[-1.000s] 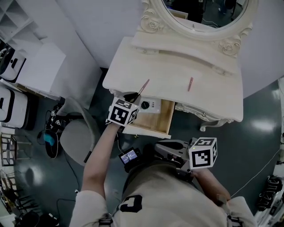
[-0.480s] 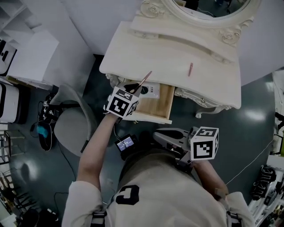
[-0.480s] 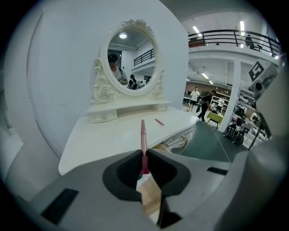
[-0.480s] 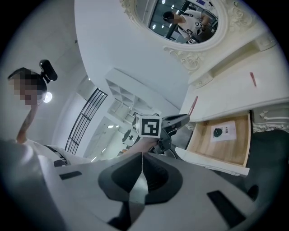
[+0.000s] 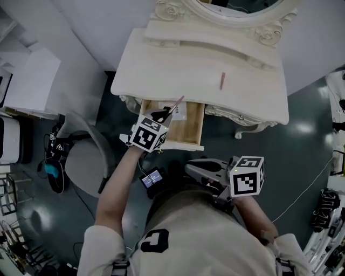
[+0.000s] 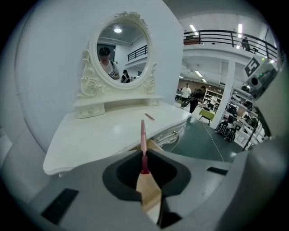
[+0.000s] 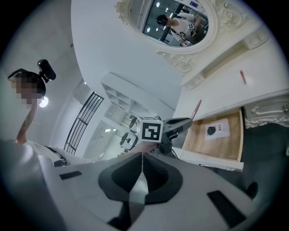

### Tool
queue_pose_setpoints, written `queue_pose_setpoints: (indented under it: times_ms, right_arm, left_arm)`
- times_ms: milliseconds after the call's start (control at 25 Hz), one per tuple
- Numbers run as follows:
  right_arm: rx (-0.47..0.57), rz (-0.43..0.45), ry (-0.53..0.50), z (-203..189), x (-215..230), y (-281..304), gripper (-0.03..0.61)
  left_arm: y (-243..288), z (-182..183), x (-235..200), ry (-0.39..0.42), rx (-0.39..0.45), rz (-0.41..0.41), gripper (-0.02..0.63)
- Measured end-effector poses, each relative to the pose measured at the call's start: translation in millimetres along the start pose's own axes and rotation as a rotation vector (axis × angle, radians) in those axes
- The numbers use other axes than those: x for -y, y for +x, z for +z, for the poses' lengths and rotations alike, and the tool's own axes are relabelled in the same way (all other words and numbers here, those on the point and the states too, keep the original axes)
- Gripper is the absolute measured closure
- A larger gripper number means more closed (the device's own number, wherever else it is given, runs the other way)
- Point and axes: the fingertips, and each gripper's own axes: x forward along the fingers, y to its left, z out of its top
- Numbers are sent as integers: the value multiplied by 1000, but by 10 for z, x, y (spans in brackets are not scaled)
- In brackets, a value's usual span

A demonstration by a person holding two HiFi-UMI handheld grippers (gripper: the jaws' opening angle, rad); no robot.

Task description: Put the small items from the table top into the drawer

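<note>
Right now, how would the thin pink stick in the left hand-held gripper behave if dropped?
Held at one end, the thin pink stick juts straight: probably stiff, light. Slim and round-looking, it may roll in the wooden drawer.

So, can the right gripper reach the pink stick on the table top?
Probably yes: the right gripper is empty, and the table top around the pink stick is bare. Its shut jaws must open first.

The mirror (image 5: 226, 8) stands at the back of your desk (image 5: 161, 64); a loose stick (image 5: 222, 80) lies on top, right of middle. The open drawer (image 5: 195, 128) juts from the front left, a card (image 7: 217, 129) inside. Your left tongs (image 5: 161, 114) hold a second stick (image 5: 176, 103) over its left side; your right tongs (image 5: 190, 168) sit nearer you, apart.
</note>
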Motion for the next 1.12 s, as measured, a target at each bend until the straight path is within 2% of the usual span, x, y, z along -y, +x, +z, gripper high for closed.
queue_pose_setpoints:
  times_ms: [280, 520, 880, 1120]
  right_arm:
    - [23, 8, 18, 89, 160, -278, 548]
    - [30, 9, 47, 180, 321, -477, 548]
    - [-5, 34, 44, 264, 422, -589, 548]
    - [-20, 36, 55, 301, 500, -609, 549]
  left_arm:
    - [348, -81, 157, -49, -62, -29, 525]
    - [550, -179, 238, -47, -125, -18, 525]
    - [733, -346, 237, -7, -202, 31, 525]
    - [812, -371, 204, 26, -216, 52, 525]
